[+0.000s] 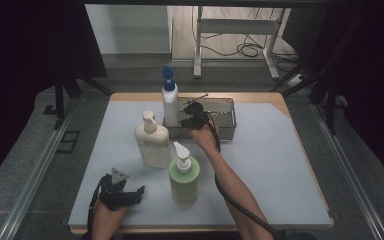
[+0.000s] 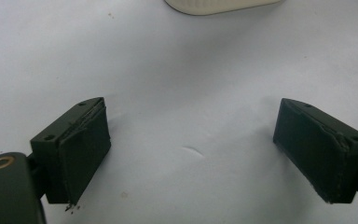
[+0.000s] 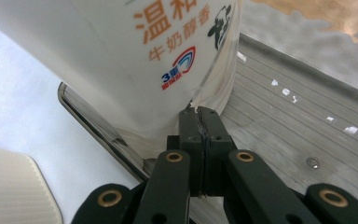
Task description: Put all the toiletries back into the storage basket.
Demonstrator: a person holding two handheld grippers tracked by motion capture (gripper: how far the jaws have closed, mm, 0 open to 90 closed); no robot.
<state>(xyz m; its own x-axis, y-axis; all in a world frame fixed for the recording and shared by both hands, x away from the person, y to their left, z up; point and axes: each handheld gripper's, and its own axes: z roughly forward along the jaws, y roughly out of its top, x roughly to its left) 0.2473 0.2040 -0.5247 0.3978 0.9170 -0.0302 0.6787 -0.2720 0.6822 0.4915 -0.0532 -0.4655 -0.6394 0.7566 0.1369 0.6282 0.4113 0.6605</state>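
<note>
White bottle: the blue-capped pump bottle [image 1: 170, 102] stands upright in the left end of the metal tray [image 1: 227, 117] at the far side of the table; in your right gripper view its printed wall [image 3: 135, 60] rises directly ahead of the jaws, inside the tray's near rim [image 3: 98, 128].
Right gripper: your right gripper [image 1: 190, 116] is at the tray, just beside the bottle's base; the two black jaws are pressed flat together with nothing between them [image 3: 200, 116], tips right at the bottle's lower wall, though you cannot tell whether they touch it.
Tray: its ribbed floor [image 3: 284, 126] is bare but for a few white flecks.
Cream bottle: a cream pump bottle [image 1: 152, 140] stands on the mat in front of the tray, to its left.
Green bottle: a green pump bottle [image 1: 184, 175] stands nearer you, just right of the cream one.
Left gripper: your left gripper [image 1: 122, 194] rests low at the near left of the mat, jaws spread wide over bare white mat [image 2: 191, 154], holding nothing; the cream bottle's base [image 2: 219, 4] lies well ahead of it.
</note>
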